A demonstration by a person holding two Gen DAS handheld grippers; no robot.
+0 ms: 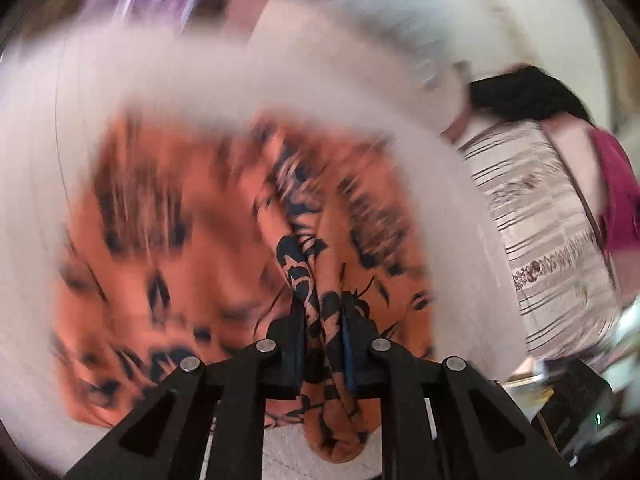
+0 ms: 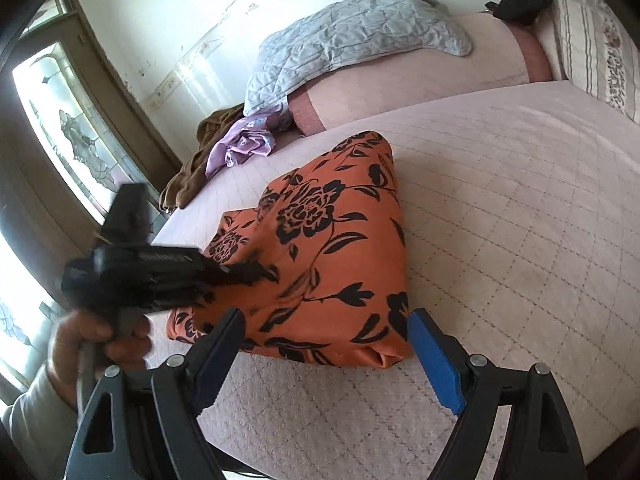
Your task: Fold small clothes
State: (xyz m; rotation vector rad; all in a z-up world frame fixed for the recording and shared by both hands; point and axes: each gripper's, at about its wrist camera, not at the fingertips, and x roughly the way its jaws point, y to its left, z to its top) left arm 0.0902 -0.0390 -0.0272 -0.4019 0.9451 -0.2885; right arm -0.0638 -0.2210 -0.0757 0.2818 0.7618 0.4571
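An orange garment with black flowers (image 2: 320,248) lies partly folded on the pale quilted bed (image 2: 500,240). My left gripper (image 1: 322,316) is shut on a bunched fold of the garment (image 1: 316,280); its view is blurred by motion. In the right wrist view the left gripper (image 2: 256,270) reaches in from the left onto the garment's left side. My right gripper (image 2: 326,332) is open, its jaws wide on either side of the garment's near edge, with nothing held.
A grey-blue quilt (image 2: 352,36), a purple cloth (image 2: 248,140) and a brown cloth (image 2: 192,172) lie at the bed's far side. A striped pillow (image 2: 592,40) is at the far right. A glass door (image 2: 68,128) stands on the left.
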